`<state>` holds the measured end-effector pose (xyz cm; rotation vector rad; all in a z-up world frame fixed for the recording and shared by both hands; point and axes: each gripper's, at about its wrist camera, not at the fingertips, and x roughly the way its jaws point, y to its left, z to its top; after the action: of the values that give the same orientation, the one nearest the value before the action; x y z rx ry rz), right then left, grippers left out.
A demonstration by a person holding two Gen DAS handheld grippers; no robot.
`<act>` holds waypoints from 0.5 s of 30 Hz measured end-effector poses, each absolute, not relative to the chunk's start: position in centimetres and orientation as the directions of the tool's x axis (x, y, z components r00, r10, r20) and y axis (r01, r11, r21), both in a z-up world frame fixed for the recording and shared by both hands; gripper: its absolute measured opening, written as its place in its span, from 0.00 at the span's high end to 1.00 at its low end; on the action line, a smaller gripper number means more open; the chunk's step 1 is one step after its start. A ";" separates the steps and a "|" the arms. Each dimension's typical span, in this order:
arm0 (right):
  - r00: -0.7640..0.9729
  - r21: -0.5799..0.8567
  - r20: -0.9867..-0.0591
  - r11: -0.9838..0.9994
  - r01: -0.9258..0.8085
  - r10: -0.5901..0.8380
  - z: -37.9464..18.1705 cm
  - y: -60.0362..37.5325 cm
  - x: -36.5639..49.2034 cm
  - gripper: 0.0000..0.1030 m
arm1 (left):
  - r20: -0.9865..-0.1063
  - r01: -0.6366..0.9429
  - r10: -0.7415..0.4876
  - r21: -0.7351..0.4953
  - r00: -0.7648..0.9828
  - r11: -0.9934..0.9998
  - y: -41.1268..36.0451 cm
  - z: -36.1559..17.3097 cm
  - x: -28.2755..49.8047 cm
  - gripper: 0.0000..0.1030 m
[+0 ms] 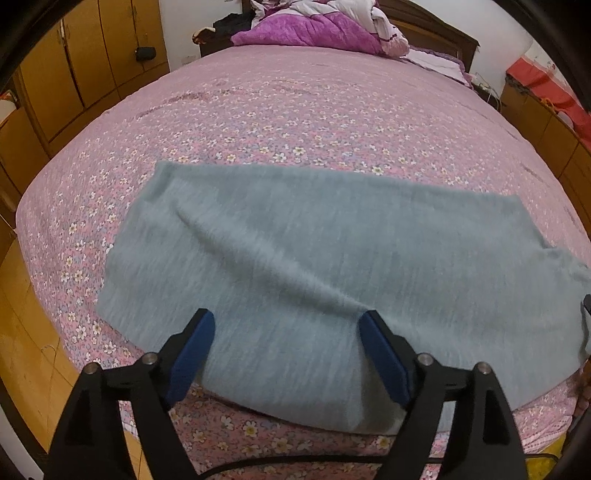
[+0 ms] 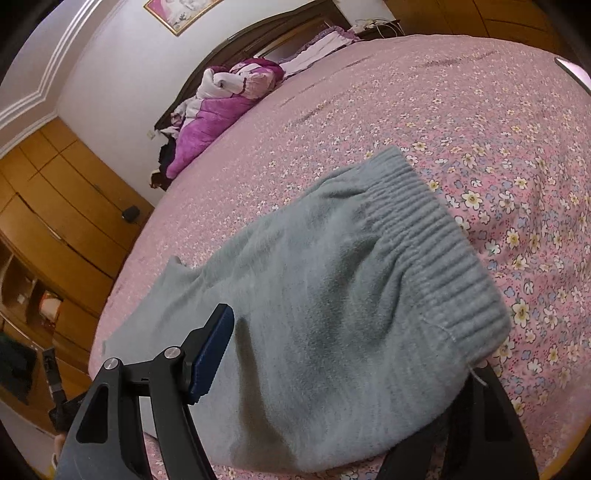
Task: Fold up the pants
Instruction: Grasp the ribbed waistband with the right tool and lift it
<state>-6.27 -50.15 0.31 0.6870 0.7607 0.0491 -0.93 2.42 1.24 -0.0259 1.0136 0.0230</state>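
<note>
Nearest the left wrist camera, the left gripper (image 1: 286,325) stands wide open astride the near folded edge of the grey pants (image 1: 314,266), gripping nothing. Pants lie folded lengthwise on the flowered bed (image 1: 295,110), ribbed waistband (image 2: 436,258) at the right end, draped over the right gripper (image 2: 343,354) (one finger hidden, so its grip cannot be told). Judged step: lengthwise fold set down; next, re-grasp one end and carry it across

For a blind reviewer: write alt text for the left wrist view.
Grey pants lie flat across a pink floral bedsheet, their near edge between the blue pads of the open left gripper. A purple quilt is heaped at the headboard, with wooden wardrobes on the left.
</note>
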 end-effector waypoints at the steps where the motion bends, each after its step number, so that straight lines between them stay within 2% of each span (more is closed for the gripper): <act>1: 0.740 0.599 -0.610 0.777 0.195 0.284 0.3 -50.2 -6.4 0.38 | -0.849 -0.031 0.006 -0.012 0.529 0.999 2.5 1.3 -1.0 0.17; 3: 0.748 0.608 -0.600 0.768 0.199 0.282 0.2 -50.5 -6.6 0.41 | -0.849 -0.025 0.001 -0.014 0.528 1.000 2.5 1.4 -1.1 0.17; 5: 0.751 0.618 -0.599 0.756 0.215 0.276 0.2 -50.9 -6.9 0.49 | -0.850 -0.015 -0.011 -0.023 0.526 1.000 2.4 1.6 -1.3 0.17; 7: 0.751 0.634 -0.603 0.734 0.244 0.271 0.0 -51.5 -7.2 0.66 | -0.849 -0.001 -0.030 -0.037 0.528 0.999 2.4 2.0 -1.6 0.17; 10: 0.759 0.674 -0.582 0.696 0.248 0.294 0.1 -52.2 -7.6 0.83 | -0.845 0.019 -0.037 -0.031 0.533 0.999 1.9 2.6 -2.0 0.17; 13: 0.768 0.658 -0.573 0.720 0.223 0.286 1.0 -51.8 -7.8 0.91 | -0.844 0.034 -0.028 -0.011 0.535 0.999 1.4 3.2 -2.4 0.17; 15: 0.776 0.638 -0.566 0.744 0.200 0.277 1.9 -51.4 -8.0 0.92 | -0.838 0.037 -0.025 -0.006 0.545 0.999 1.3 3.7 -2.6 0.17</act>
<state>-8.01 -51.42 1.90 0.7466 0.6972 0.0465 -2.62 1.27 3.73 0.0134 0.9940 -0.0370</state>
